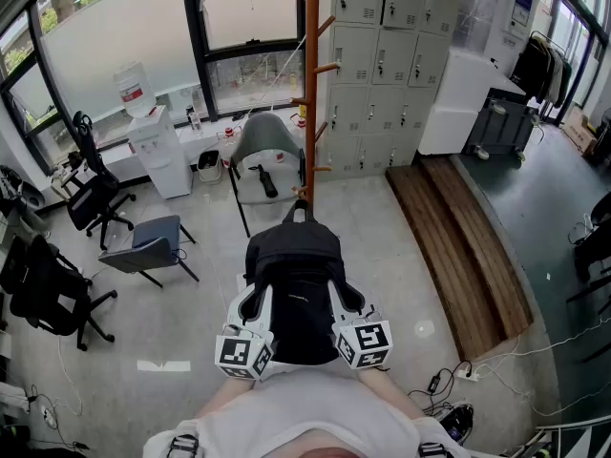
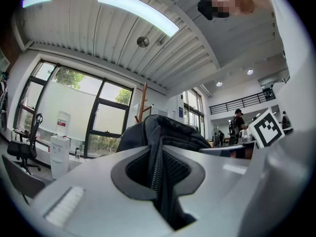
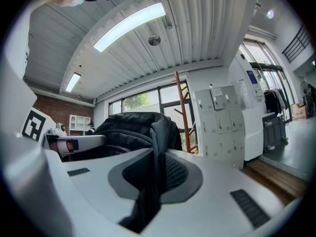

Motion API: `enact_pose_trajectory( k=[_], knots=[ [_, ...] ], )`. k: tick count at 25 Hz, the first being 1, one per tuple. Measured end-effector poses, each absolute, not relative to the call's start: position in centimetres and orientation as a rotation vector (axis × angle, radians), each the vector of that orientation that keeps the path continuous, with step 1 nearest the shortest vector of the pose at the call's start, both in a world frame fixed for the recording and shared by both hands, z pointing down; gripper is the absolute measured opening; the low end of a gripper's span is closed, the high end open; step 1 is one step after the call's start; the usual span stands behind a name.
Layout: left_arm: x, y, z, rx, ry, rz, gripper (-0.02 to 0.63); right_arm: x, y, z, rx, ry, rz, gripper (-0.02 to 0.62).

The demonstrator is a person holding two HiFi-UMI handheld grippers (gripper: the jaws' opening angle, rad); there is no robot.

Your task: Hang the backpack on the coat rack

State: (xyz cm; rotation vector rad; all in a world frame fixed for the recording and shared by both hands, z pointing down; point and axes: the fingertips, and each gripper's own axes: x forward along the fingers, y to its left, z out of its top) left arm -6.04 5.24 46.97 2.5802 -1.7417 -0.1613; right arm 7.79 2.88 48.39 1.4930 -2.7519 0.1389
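**Head view.** A black fabric backpack (image 1: 291, 284) is held in the air between the left gripper (image 1: 254, 305) and the right gripper (image 1: 346, 305). It sits short of the tall orange-brown wooden coat rack (image 1: 311, 84), which stands in front of the grey metal lockers (image 1: 382, 55). This view does not show the grip itself.

**Left gripper view.** The jaws are clenched on a ridged black edge of the pack (image 2: 158, 174). Only this view shows distant people (image 2: 238, 125).

**Right gripper view.** The jaws are pinched on a black strap (image 3: 154, 177), with the rack just beyond the pack.
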Motion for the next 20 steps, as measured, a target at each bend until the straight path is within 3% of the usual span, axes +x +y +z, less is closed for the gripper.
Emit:
enact_pose_trajectory(
  k=[20],
  knots=[
    [-6.02, 5.35, 46.90, 2.593, -1.709, -0.178, 0.035, 7.67, 2.81, 48.40, 1.492, -2.753, 0.129, 0.043]
  ],
)
